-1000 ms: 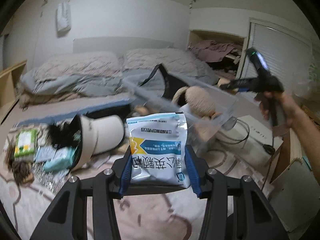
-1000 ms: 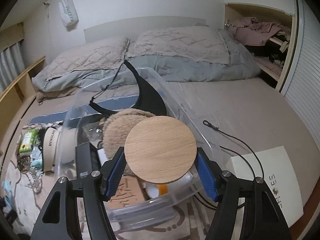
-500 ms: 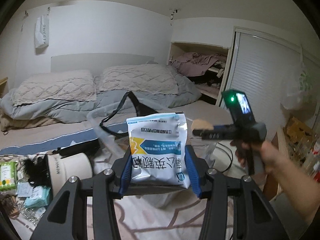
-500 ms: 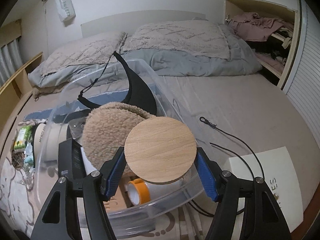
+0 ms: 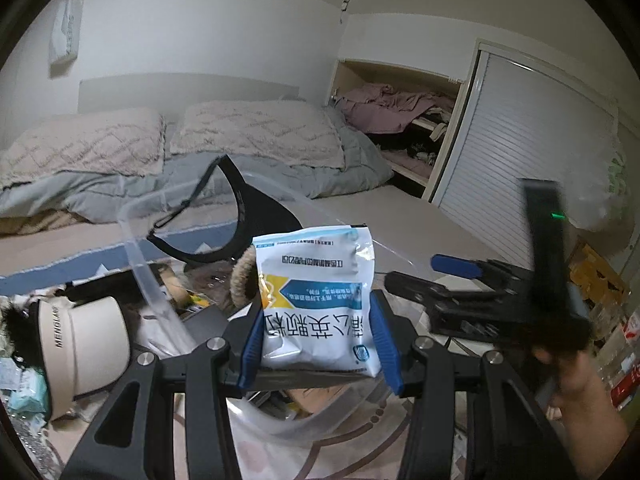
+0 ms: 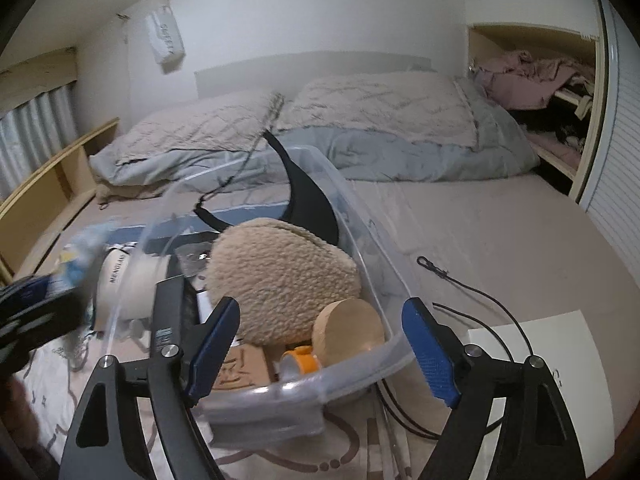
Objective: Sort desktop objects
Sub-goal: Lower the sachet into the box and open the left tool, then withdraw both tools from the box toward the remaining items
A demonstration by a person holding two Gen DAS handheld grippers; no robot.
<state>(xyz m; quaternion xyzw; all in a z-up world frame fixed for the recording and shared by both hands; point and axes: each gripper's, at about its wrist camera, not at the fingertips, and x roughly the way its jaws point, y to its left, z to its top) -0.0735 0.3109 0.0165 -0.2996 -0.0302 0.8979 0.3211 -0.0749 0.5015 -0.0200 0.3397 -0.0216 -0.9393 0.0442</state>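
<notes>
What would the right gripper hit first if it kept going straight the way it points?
Most likely the clear bin's near rim, which sits right between the opening, empty right gripper. Just beyond it lie the wooden disc and fuzzy beige pad, though depth is hard to judge.

A white and blue printed pouch (image 5: 316,300) stands upright at lower centre of the left wrist view, clamped at both side edges. A round wooden disc (image 6: 349,330) lies tilted inside a clear plastic bin (image 6: 372,248), lower centre of the right wrist view, beside a beige fleece item (image 6: 280,280).
</notes>
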